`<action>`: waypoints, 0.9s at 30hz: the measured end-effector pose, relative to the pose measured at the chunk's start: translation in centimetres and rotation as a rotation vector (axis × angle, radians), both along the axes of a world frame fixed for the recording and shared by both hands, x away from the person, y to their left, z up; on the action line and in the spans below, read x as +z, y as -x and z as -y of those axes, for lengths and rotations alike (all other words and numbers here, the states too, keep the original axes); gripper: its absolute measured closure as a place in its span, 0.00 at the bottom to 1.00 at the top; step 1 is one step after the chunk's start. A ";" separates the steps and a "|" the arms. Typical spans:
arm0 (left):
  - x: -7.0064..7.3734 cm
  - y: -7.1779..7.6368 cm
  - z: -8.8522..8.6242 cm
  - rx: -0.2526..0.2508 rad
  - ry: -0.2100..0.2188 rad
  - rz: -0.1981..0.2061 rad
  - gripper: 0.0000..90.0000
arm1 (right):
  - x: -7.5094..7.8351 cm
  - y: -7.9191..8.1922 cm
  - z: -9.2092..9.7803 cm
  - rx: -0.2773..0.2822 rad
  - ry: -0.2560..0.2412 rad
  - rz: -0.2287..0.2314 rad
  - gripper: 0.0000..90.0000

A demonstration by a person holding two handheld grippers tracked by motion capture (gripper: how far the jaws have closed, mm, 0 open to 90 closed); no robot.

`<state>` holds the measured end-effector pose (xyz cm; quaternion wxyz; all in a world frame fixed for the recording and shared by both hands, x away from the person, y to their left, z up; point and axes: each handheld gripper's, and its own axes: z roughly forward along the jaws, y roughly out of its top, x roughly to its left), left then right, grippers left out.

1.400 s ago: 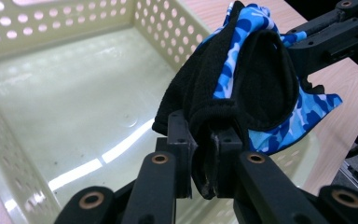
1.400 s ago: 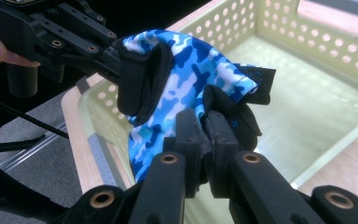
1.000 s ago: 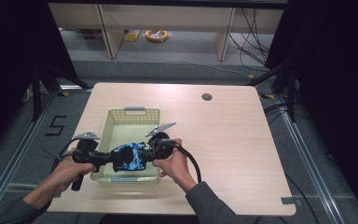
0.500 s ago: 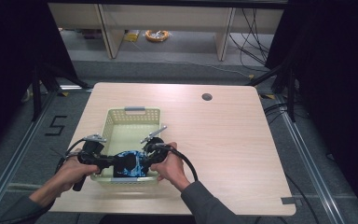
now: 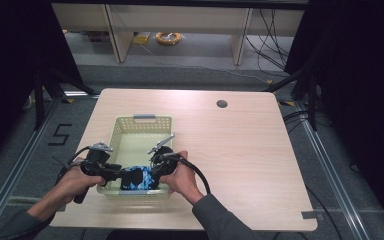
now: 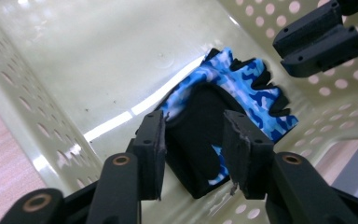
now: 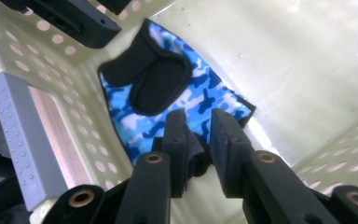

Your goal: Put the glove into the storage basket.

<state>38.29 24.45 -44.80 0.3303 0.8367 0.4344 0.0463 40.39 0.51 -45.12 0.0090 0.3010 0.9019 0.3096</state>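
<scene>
The left gripper (image 6: 193,156) is held with its two black jaws apart, one on each side of the black wrist strap of a glove (image 6: 228,107), and no squeeze on the fabric is seen. The right gripper (image 7: 198,140) is seen with its jaws drawn close together over a black edge of the same glove (image 7: 168,102), a dark fold of fabric being caught between them.

The glove is fingerless, printed in a camouflage pattern of bright blue, dark blue and white, with a black palm patch and a black strap outlined by a raised seam. Short black-edged finger openings are seen along one side in the left gripper view. The glove is tilted, partly lifted off the floor of the basket (image 6: 74,60).

In the high view the glove (image 5: 136,178) is found at the near end of the pale yellow-green basket (image 5: 145,121), between the left gripper (image 5: 114,172) and the right gripper (image 5: 152,172), each held by a hand. The basket's walls are pierced with rows of round holes, and a grey handle is fixed at its rim. The basket is set on a light wooden table (image 5: 250,155), toward its left near part.
</scene>
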 end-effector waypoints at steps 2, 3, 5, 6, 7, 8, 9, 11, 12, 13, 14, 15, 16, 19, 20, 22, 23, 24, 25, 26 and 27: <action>0.2 0.0 0.1 0.007 -0.008 0.011 0.61 | 0.2 0.0 0.0 -0.001 0.015 0.018 0.84; 0.3 0.0 0.1 0.007 -0.004 0.008 0.60 | 0.3 0.0 0.0 0.002 0.014 0.021 0.82; 0.7 0.0 0.1 0.018 -0.009 0.023 0.59 | 0.5 0.1 0.1 0.006 0.012 0.035 0.80; 0.7 0.0 0.2 0.028 -0.007 0.033 0.58 | 0.7 0.2 0.0 0.009 0.012 0.036 0.78; 0.8 0.0 0.1 0.022 -0.001 0.033 0.57 | 0.8 0.3 0.0 0.009 0.010 0.038 0.77; 1.0 0.0 0.1 0.029 -0.004 0.038 0.57 | 0.9 0.3 0.0 0.007 0.006 0.044 0.76; 1.1 0.1 0.2 0.036 0.002 0.042 0.56 | 1.0 0.4 0.0 0.009 -0.003 0.045 0.75; 1.3 0.2 0.3 0.029 0.007 0.044 0.53 | 1.2 0.4 0.1 0.016 -0.018 0.063 0.72; 1.4 0.3 0.4 0.029 0.003 0.040 0.51 | 1.2 0.5 0.2 0.015 -0.017 0.066 0.70; 1.4 0.5 0.6 0.037 0.000 0.045 0.50 | 1.3 0.5 0.3 0.016 -0.021 0.066 0.68; 1.4 0.6 0.7 0.029 0.011 0.042 0.49 | 1.3 0.5 0.4 0.010 -0.026 0.068 0.67; 1.4 0.7 0.8 0.026 0.014 0.046 0.48 | 1.5 0.6 0.5 -0.006 -0.036 0.059 0.65; 1.3 0.9 1.0 0.034 0.042 0.056 0.47 | 1.4 0.6 0.5 -0.006 -0.050 0.068 0.63; 1.6 1.1 1.2 0.006 0.027 0.054 0.43 | 1.9 0.7 1.1 -0.024 -0.085 0.040 0.57; 1.7 1.2 1.4 0.010 0.031 0.059 0.43 | 2.0 0.6 1.2 -0.016 -0.099 0.046 0.56; 1.8 1.3 1.4 0.006 0.042 0.061 0.40 | 2.2 0.6 1.7 -0.024 -0.111 0.056 0.53; 1.9 1.4 1.4 0.016 0.046 0.066 0.39 | 2.4 0.6 1.9 -0.035 -0.125 0.051 0.52; 2.0 1.5 1.5 0.019 0.061 0.072 0.38 | 2.5 0.6 2.2 -0.033 -0.129 0.043 0.50; 2.1 1.6 1.5 0.020 0.070 0.060 0.36 | 2.8 0.7 2.6 -0.046 -0.137 0.047 0.49; 2.2 1.6 1.5 0.022 0.068 0.069 0.35 | 2.9 0.7 2.9 -0.040 -0.143 0.045 0.48; 2.2 1.7 1.5 0.024 0.077 0.073 0.34 | 2.9 0.8 3.0 -0.048 -0.156 0.047 0.48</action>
